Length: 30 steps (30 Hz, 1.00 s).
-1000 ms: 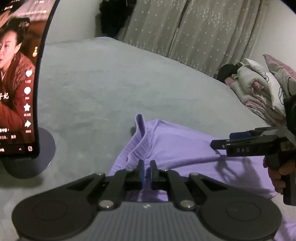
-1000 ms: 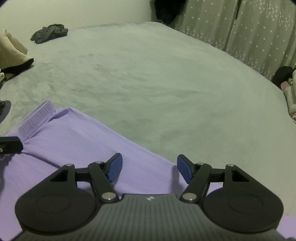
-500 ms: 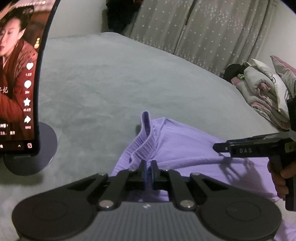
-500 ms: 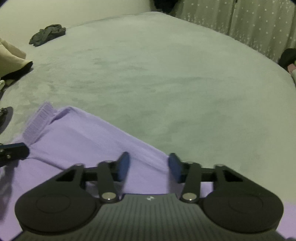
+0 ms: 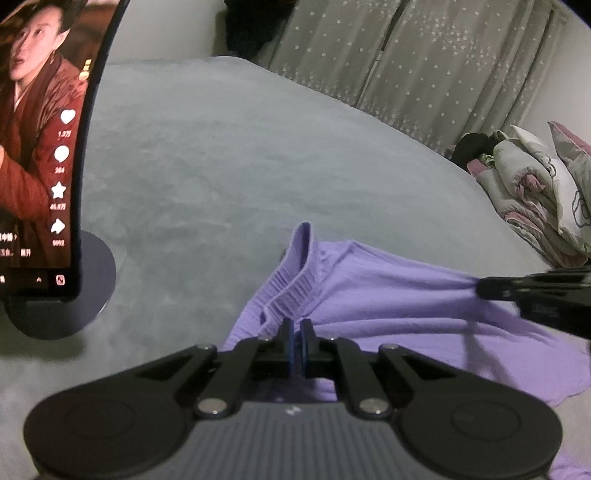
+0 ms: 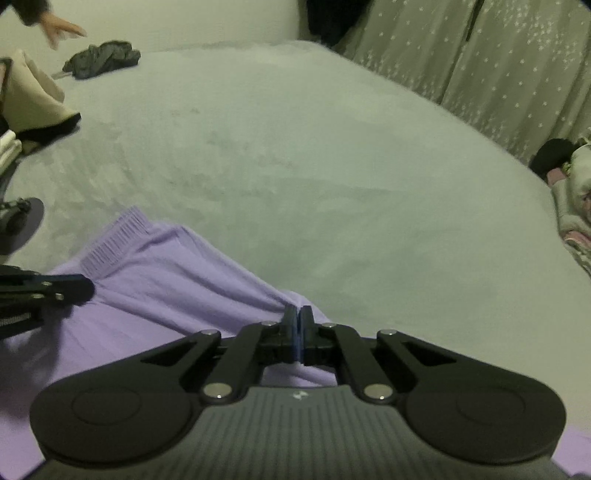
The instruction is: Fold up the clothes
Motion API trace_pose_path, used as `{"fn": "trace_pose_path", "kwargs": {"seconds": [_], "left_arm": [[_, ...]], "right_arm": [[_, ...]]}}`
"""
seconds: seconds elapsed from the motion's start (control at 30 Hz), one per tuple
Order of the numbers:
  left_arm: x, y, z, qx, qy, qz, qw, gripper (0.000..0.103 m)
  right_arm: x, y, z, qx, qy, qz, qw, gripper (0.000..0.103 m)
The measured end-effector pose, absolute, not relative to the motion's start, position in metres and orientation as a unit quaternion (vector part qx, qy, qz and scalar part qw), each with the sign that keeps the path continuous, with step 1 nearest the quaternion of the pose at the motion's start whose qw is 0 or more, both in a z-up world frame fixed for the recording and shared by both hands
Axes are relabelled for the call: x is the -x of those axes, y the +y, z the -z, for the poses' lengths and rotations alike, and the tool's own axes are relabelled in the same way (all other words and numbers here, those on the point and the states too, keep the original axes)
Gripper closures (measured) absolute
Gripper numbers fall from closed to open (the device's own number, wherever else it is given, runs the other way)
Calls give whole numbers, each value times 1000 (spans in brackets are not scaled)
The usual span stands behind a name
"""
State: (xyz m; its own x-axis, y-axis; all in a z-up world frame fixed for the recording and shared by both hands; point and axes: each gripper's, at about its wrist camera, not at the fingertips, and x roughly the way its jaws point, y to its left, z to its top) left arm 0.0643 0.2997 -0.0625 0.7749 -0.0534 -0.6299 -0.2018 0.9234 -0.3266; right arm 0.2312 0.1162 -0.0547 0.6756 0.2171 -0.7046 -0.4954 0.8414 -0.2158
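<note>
A purple knit garment (image 5: 373,288) with a ribbed band (image 5: 295,273) lies on the grey bed, also seen as the purple garment (image 6: 177,280) in the right wrist view. My left gripper (image 5: 296,326) is shut on the cloth just below the ribbed band. My right gripper (image 6: 297,317) is shut on the garment's far edge, and the cloth bunches at its tips. The right gripper (image 5: 487,288) shows at the right of the left wrist view, pulling a fold taut. The left gripper (image 6: 79,290) shows at the left edge of the right wrist view.
A phone on a round stand (image 5: 62,295) plays a video at the left. Bedding is heaped (image 5: 539,199) at the right, curtains (image 5: 406,70) hang behind. A dark garment (image 6: 103,57) and folded clothes (image 6: 33,99) lie far left, with a person's hand (image 6: 61,29) above.
My right gripper went from open to shut, pinching the garment's edge. The left gripper stayed shut on the cloth. A hand has come into view at the far left.
</note>
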Motion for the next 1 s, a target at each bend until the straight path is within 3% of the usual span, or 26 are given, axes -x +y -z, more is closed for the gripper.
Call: {"fn": "trace_pose_path", "kwargs": {"seconds": [0.47, 0.77, 1.0], "left_arm": [[-55, 302, 62, 227, 329, -51, 915, 98], [-35, 299, 56, 214, 324, -47, 920, 97], [-16, 299, 52, 197, 321, -36, 926, 97]], "right_arm": [[-141, 112, 19, 216, 296, -213, 906, 102], [-84, 104, 57, 196, 325, -243, 893, 102], [-88, 99, 102, 163, 379, -241, 878, 102]]}}
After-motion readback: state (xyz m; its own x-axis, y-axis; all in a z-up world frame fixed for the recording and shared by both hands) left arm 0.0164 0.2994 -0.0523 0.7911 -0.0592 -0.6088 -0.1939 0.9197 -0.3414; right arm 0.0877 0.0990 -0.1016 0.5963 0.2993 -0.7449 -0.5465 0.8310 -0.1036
